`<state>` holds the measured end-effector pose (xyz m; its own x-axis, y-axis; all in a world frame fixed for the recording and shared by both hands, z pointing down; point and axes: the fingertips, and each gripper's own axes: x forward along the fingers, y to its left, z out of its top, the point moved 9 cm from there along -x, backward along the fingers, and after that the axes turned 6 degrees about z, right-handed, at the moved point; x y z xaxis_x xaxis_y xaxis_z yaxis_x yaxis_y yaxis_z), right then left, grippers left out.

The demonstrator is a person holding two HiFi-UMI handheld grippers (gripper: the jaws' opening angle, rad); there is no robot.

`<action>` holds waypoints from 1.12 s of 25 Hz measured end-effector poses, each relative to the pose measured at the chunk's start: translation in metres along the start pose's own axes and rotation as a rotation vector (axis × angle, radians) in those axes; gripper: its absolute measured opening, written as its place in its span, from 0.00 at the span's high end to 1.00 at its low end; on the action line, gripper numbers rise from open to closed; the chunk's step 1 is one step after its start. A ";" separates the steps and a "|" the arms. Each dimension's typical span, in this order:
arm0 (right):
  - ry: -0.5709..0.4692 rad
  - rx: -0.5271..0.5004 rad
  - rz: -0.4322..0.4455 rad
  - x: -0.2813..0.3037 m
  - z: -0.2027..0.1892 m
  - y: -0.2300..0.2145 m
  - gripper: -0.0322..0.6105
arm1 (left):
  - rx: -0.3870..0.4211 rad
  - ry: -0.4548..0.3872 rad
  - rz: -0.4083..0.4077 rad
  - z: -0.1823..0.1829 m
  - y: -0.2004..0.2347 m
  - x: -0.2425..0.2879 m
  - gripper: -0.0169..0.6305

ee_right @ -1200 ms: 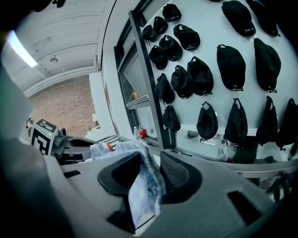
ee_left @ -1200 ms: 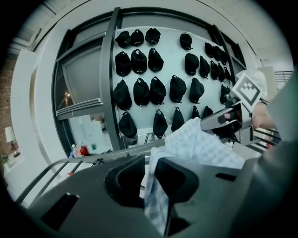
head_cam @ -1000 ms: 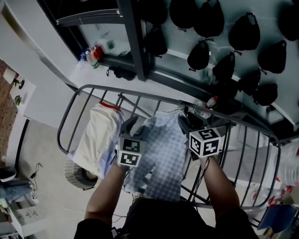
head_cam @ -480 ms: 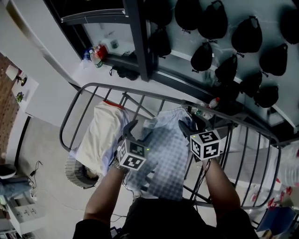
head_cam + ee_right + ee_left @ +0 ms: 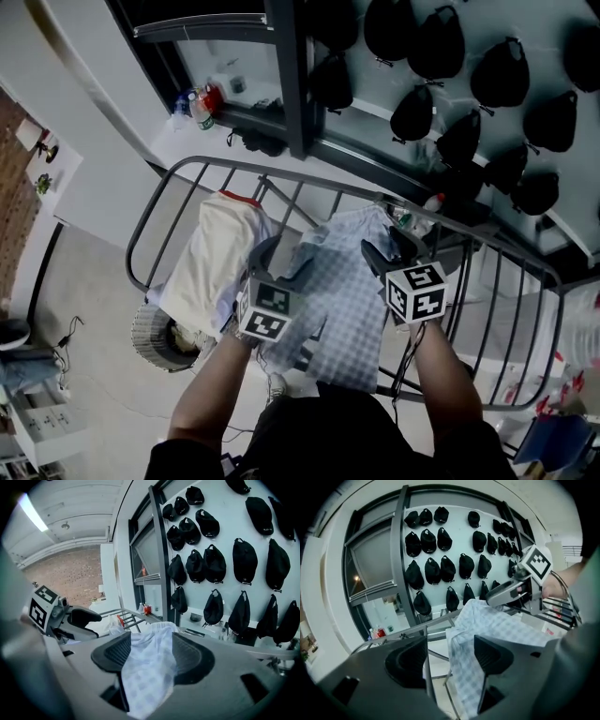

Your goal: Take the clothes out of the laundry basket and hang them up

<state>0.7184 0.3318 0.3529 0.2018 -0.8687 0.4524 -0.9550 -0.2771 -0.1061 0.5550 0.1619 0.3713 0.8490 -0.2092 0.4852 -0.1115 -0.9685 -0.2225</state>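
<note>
A blue-and-white checked garment [image 5: 345,295] hangs over the bars of the grey drying rack [image 5: 148,221]. A cream garment with a red collar [image 5: 211,262] hangs to its left. My left gripper [image 5: 283,257] is open at the checked garment's left edge and my right gripper [image 5: 394,247] is open at its top right. Both pairs of jaws have just been opening. In the left gripper view a rack bar and the checked garment [image 5: 490,625] show beyond the spread jaws [image 5: 450,656]. In the right gripper view the cloth [image 5: 149,677] lies past the pads [image 5: 151,656], unpressed.
A round woven laundry basket [image 5: 155,336] stands on the floor below the rack's left end. Several black caps [image 5: 506,70] hang on the wall behind. Bottles [image 5: 202,101] stand on a ledge by a dark window frame [image 5: 286,75].
Both grippers' jaws have spread wider and drawn back a little from the checked garment, which stays draped on the rack. The view has shifted slightly.
</note>
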 end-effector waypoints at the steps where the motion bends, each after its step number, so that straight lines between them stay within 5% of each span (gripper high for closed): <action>1: -0.004 0.003 0.002 -0.001 0.001 0.005 0.51 | -0.008 -0.013 0.001 -0.001 0.002 -0.004 0.52; 8: -0.039 0.022 0.011 -0.013 0.007 0.047 0.55 | -0.061 -0.071 -0.014 -0.009 0.014 -0.047 0.53; 10: -0.049 0.032 0.018 -0.018 0.008 0.062 0.59 | -0.077 -0.082 -0.020 -0.012 0.015 -0.063 0.61; 16: -0.102 0.039 0.032 -0.035 0.008 0.118 0.94 | -0.096 -0.127 -0.001 -0.033 0.028 -0.119 0.92; 28: -0.146 0.068 0.013 -0.066 -0.004 0.235 0.94 | -0.119 -0.168 -0.035 -0.085 0.057 -0.224 0.96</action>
<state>0.4801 0.3260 0.3013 0.2234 -0.9217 0.3171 -0.9419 -0.2878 -0.1731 0.3145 0.1424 0.3220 0.9266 -0.1593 0.3405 -0.1322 -0.9860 -0.1016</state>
